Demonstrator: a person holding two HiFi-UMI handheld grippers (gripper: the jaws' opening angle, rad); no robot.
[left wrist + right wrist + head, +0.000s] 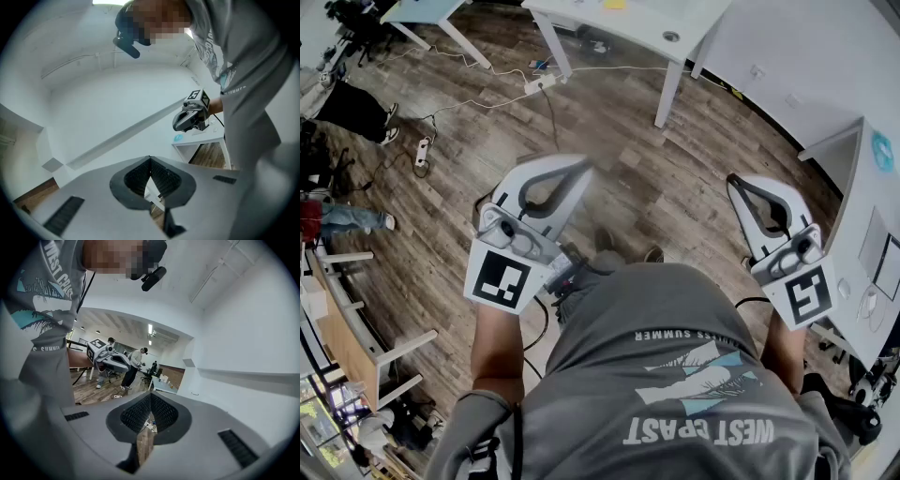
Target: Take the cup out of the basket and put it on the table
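- Neither the cup nor the basket shows in any view, so their place cannot be told.
- The head view looks steeply down on the person's grey T-shirt [675, 375], which hides the near floor [609, 169] and the person's legs. Only the tips of the shoes show past its hem.
- The table at the right [874, 202] is cut off by the frame edge, and the small things lying on it are too small to name.
- The far table [628, 17] shows only its near edge and legs. A power strip [422, 150] and thin cables lie on the wooden floor to the far left.
- The left gripper [583, 167] is held over bare floor. In its own view the ribbed pads [138, 178] meet at their tips with nothing between them, so the fingers are clenched and empty.
- The right gripper [733, 180] is held level with it, well apart to the right and near the right table. Its pads [164, 413] also meet at the tips with nothing held.
- Each gripper view catches the other gripper beside the person's body. The right gripper view also shows standing people [133, 366] far off, too small to make out.
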